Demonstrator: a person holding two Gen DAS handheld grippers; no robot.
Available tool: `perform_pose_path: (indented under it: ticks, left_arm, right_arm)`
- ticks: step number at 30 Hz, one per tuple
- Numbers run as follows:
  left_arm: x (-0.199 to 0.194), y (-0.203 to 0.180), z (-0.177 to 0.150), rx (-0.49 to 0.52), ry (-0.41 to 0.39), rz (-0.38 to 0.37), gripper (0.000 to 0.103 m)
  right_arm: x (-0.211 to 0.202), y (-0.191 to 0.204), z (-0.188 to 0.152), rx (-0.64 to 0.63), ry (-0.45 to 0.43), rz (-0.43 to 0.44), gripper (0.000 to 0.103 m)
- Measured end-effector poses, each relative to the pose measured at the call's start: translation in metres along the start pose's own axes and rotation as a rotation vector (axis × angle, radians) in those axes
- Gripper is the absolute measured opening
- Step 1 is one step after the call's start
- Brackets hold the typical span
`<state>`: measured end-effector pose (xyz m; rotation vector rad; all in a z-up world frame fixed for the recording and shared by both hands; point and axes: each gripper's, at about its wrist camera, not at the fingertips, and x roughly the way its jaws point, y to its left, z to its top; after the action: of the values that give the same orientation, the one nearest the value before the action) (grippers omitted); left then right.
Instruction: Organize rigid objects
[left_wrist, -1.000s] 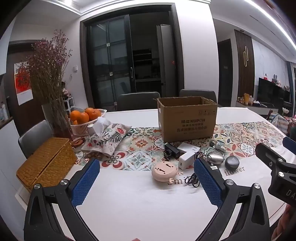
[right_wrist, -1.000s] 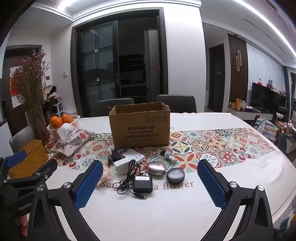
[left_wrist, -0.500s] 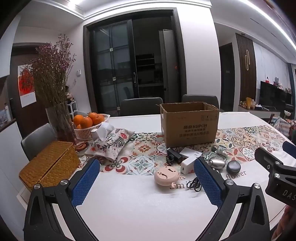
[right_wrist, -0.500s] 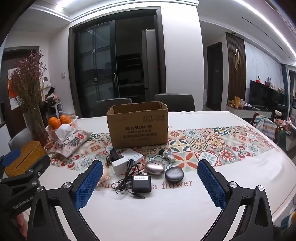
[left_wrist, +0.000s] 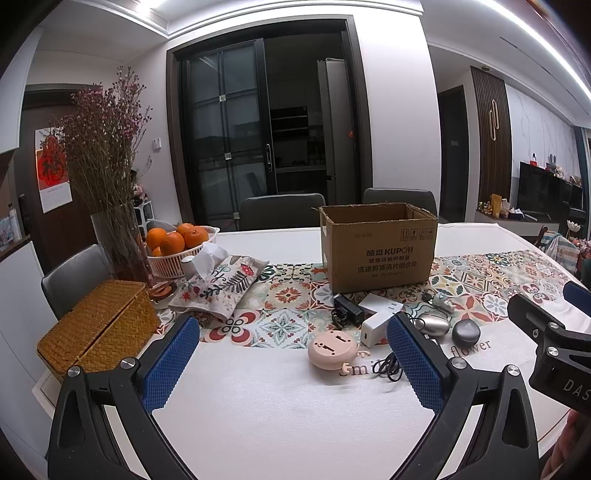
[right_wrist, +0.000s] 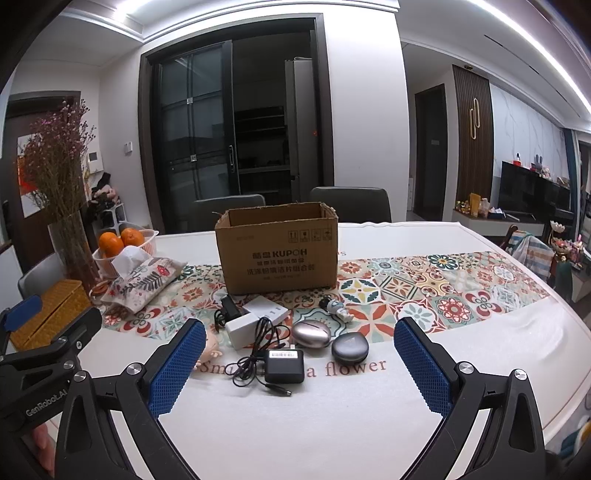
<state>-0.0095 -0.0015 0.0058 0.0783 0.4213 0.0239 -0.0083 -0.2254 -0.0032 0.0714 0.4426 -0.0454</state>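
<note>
An open cardboard box (right_wrist: 277, 251) stands on the patterned runner; it also shows in the left wrist view (left_wrist: 378, 247). In front of it lie a black adapter with cord (right_wrist: 284, 365), a silver oval (right_wrist: 311, 334), a dark grey oval case (right_wrist: 349, 348), a white charger block (right_wrist: 242, 330), a small figurine (right_wrist: 337, 308) and a pink round gadget (left_wrist: 333, 349). My right gripper (right_wrist: 299, 369) is open and empty, above the table before the adapter. My left gripper (left_wrist: 293, 362) is open and empty, before the pink gadget.
A wicker box (left_wrist: 98, 326), a floral tissue pouch (left_wrist: 218, 286), a basket of oranges (left_wrist: 177, 247) and a vase of dried flowers (left_wrist: 110, 206) stand at the left. Chairs (right_wrist: 349, 203) stand behind the table. The table's right edge (right_wrist: 576, 332) curves near.
Both views have tilted up and pulled back slightly, so the objects sit lower in the frames. The grippers stay open and nothing on the table has moved.
</note>
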Motion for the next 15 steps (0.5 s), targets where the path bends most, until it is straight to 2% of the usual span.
perform_pose_path:
  ticks: [15]
  left_arm:
    - [0.0003, 0.0014, 0.0013, 0.001, -0.001, 0.001, 0.103]
  right_arm:
    - [-0.0009, 0.0005, 0.0001, -0.002, -0.003, 0.002, 0.103]
